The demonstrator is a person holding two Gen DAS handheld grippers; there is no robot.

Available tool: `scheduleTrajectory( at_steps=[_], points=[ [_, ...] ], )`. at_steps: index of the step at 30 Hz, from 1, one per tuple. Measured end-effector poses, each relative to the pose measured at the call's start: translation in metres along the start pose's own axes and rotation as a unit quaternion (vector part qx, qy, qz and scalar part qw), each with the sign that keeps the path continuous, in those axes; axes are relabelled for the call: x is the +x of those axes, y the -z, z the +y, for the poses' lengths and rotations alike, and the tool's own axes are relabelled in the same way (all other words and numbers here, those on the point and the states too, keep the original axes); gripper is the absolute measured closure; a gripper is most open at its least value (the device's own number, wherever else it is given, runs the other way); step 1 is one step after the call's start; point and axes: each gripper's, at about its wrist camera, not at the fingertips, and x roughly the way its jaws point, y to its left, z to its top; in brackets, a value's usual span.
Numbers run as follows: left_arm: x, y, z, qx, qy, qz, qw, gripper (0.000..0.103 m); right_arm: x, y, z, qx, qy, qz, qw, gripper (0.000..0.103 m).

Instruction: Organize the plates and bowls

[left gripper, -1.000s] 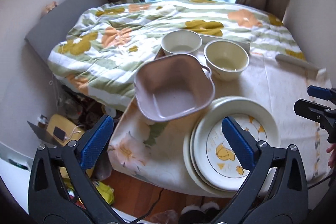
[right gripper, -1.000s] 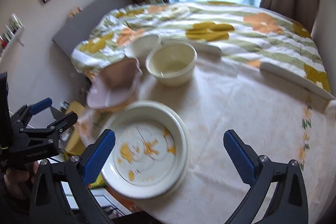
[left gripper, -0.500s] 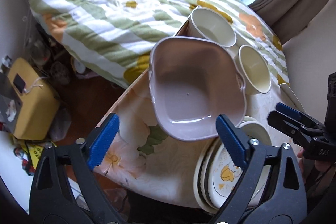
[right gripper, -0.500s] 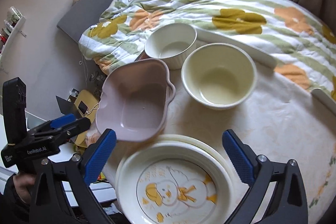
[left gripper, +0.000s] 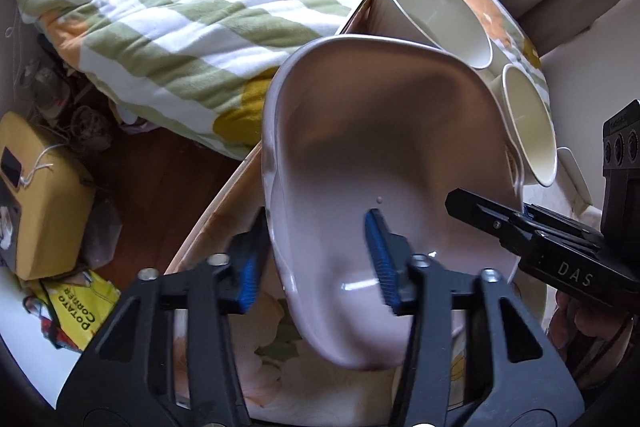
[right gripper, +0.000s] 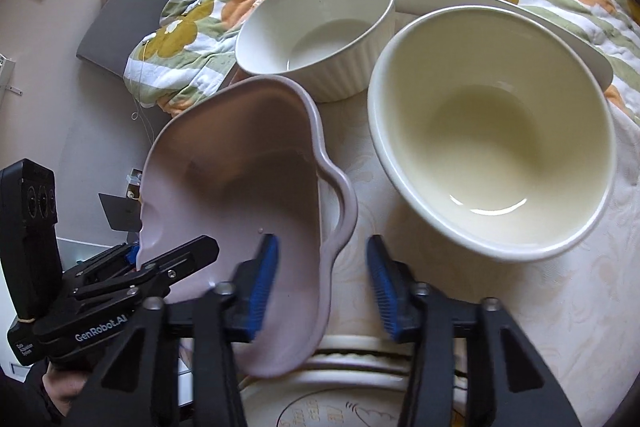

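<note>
Both grippers straddle the pink square bowl (right gripper: 240, 195), tilted at the tabletop (right gripper: 560, 307) edge: left gripper (left gripper: 316, 259) and right gripper (right gripper: 322, 281) fingers narrowed over opposite walls—rigid, glossy, likely slippery, so I'd pinch rims.

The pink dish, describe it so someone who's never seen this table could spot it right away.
On the floral-cloth table beside the bed, near its left edge, sits the pink dish, in front of the ribbed white bowl. Unlike the round cream bowl, it is squarish, mauve-pink, with a wavy handle.

Both wrist cams close, facing fwd-down, sharing pink dish (left gripper: 380, 155) (right gripper: 240, 179).
</note>
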Motion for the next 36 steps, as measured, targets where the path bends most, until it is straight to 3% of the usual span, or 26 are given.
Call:
scheduleTrajectory(
  at_steps=[2, 5, 12, 18, 22, 29, 36],
  points=[
    [0.003, -0.002, 0.002, 0.002, -0.001, 0.005, 1.0, 0.092, 0.003, -0.001, 0.001, -0.004, 0.003, 0.003, 1.0, 0.085],
    [0.003, -0.005, 0.002, 0.011, -0.006, 0.003, 0.9999, 0.093, 0.003, -0.002, 0.004, -0.011, 0.013, -0.005, 1.0, 0.091],
    [-0.013, -0.001, -0.007, 0.039, -0.026, -0.018, 0.9987, 0.093, -0.006, 0.005, 0.01, -0.016, 0.013, -0.019, 1.0, 0.091],
    [-0.05, 0.01, -0.025, 0.052, -0.037, -0.047, 0.9969, 0.093, -0.042, 0.021, 0.018, -0.026, -0.005, -0.055, 0.998, 0.091],
    [-0.083, 0.028, -0.056, 0.071, -0.045, -0.074, 0.9937, 0.093, -0.086, 0.041, 0.012, -0.029, -0.015, -0.087, 0.996, 0.091],
    [-0.129, 0.079, -0.138, 0.109, -0.024, -0.108, 0.9879, 0.093, -0.172, 0.099, -0.019, -0.01, -0.01, -0.147, 0.989, 0.091],
    [-0.129, 0.14, -0.235, 0.169, 0.02, -0.1, 0.9804, 0.093, -0.238, 0.172, -0.081, 0.04, 0.035, -0.189, 0.981, 0.091]
  ],
)
